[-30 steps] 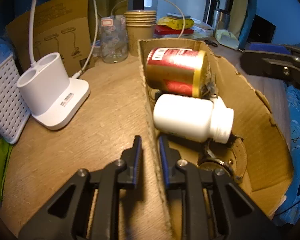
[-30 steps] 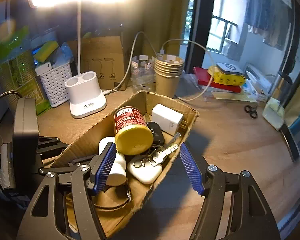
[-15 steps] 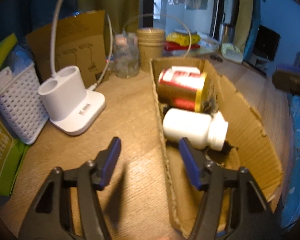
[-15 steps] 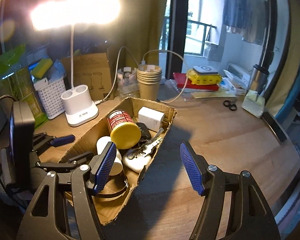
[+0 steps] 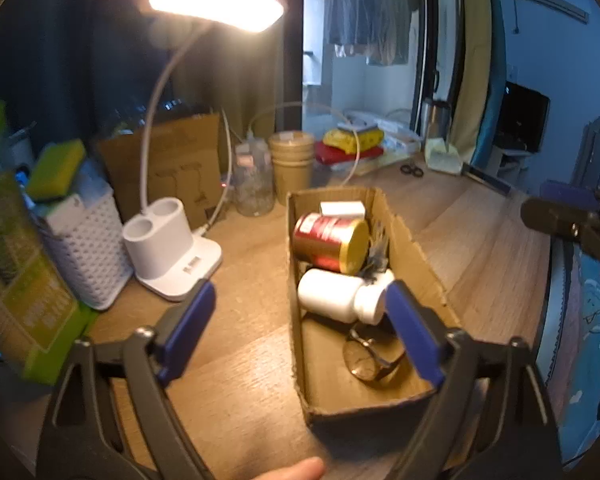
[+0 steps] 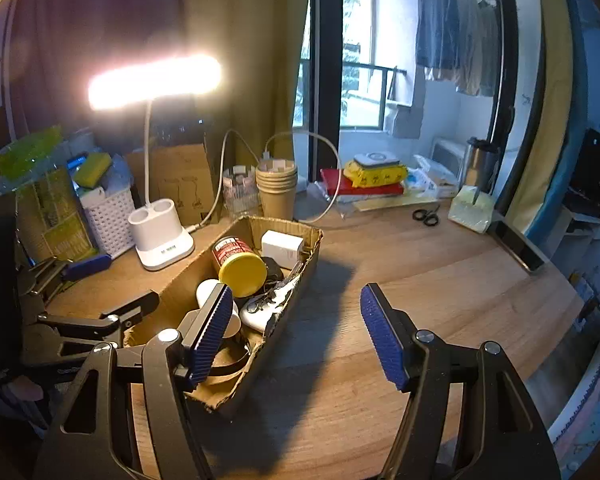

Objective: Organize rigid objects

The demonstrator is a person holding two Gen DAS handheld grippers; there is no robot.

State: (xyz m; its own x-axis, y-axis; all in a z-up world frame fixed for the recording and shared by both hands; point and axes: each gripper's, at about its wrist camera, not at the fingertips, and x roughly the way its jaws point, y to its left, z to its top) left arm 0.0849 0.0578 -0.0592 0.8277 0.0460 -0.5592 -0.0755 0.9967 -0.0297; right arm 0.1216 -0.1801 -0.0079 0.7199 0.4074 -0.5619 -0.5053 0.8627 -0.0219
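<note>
At frame centre sat the torn, open-topped cardboard box [image 5: 410, 240], holding a red can [image 5: 328, 242], white bottle [image 5: 336, 294] and wristwatch [image 5: 370, 356]; left gripper [image 5: 300, 328] jaws were opening, empty, right gripper [image 6: 296, 332] jaws spread, empty

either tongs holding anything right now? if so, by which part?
Nothing is held. The left tongs are opening, pads clear of the cardboard box wall. The right tongs stand open over the table, nothing between the pads.

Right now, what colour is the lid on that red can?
Yellow lid; right wrist view shows it best.
</note>
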